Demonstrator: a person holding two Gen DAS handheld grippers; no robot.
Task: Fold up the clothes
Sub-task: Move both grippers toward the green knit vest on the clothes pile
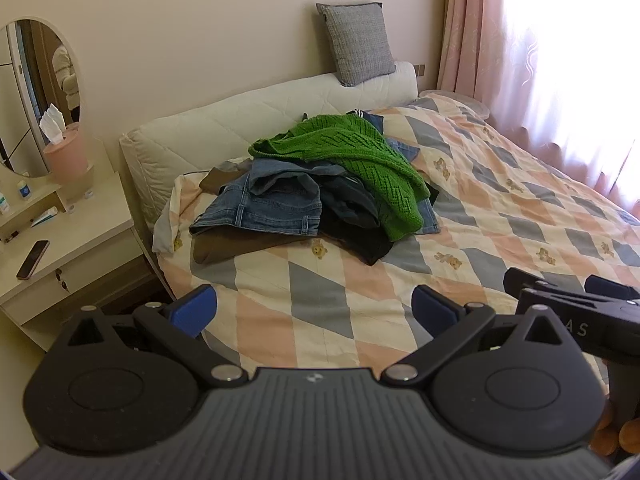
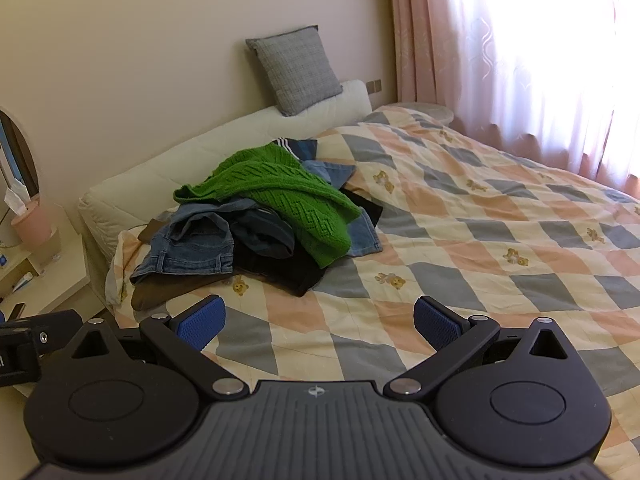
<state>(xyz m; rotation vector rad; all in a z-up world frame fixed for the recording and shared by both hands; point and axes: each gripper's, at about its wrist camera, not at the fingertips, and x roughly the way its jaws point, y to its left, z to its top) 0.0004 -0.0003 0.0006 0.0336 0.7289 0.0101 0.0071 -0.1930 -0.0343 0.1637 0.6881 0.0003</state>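
Tools both hang spread wide and empty above the near part of the bed: the left tool (image 1: 314, 308) and the right tool (image 2: 320, 320), blue pads apart, tilted down toward the checked pastel quilt (image 2: 460, 248). Well beyond them, near the white padded headboard (image 1: 224, 120), lies the heap of unfolded clothes (image 1: 312, 192): a green knitted sweater (image 2: 280, 196) on top, blue denim jeans (image 1: 264, 204) beside it, dark garments beneath.

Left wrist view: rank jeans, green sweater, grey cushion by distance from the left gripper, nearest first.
From the left gripper, open over the quilt:
1. Jeans, front left of the pile.
2. Green sweater, on top of the pile, behind and right.
3. Grey cushion, on the headboard against the wall.
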